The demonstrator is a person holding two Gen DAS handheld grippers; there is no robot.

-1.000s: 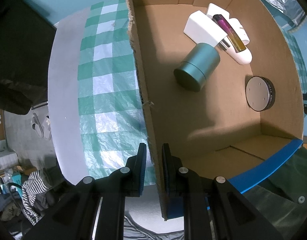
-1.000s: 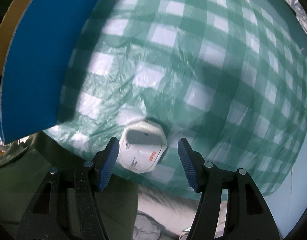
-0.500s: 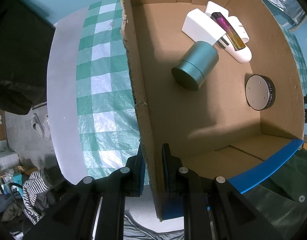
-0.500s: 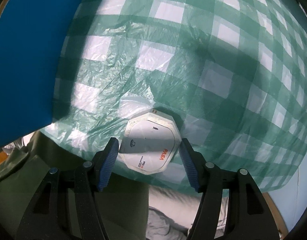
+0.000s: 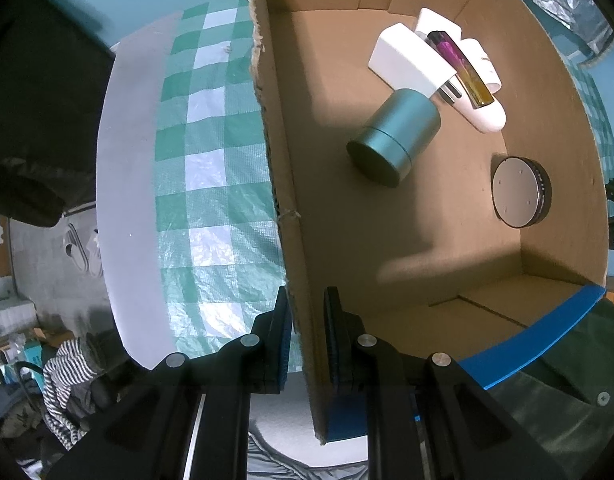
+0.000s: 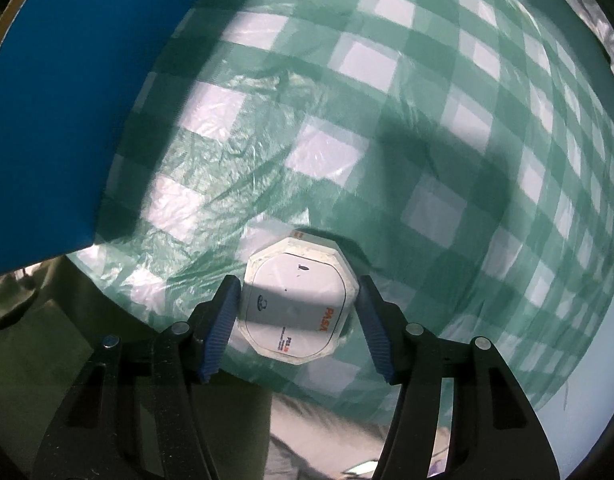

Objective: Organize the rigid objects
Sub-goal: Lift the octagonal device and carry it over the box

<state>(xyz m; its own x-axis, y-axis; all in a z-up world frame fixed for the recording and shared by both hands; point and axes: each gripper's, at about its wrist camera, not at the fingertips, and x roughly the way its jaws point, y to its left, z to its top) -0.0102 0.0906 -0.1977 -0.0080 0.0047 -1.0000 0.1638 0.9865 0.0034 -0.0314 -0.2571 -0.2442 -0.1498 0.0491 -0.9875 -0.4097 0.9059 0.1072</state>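
A white octagonal box (image 6: 297, 304) with red lettering lies on the green checked cloth (image 6: 387, 120) near the table's front edge. My right gripper (image 6: 299, 300) points down over it. Its jaws are closing, with the box between the blue pads (image 6: 223, 312), which stand right at its two sides. My left gripper (image 5: 305, 332) is shut on the side wall of the cardboard box (image 5: 283, 216). Inside the box lie a teal cylinder tin (image 5: 395, 136), a round grey disc (image 5: 519, 192), white pieces (image 5: 407, 60) and a purple-yellow lighter (image 5: 463, 68).
The cardboard box's blue outer face (image 6: 59, 100) rises at the left of the right wrist view. A dark green garment (image 6: 47, 340) hangs below the table edge. Striped clothing (image 5: 63, 384) and shoes (image 5: 81, 248) lie on the floor.
My right gripper has come down over the white octagonal box, and its pads have drawn in to the box's sides. The left gripper still grips the cardboard wall.
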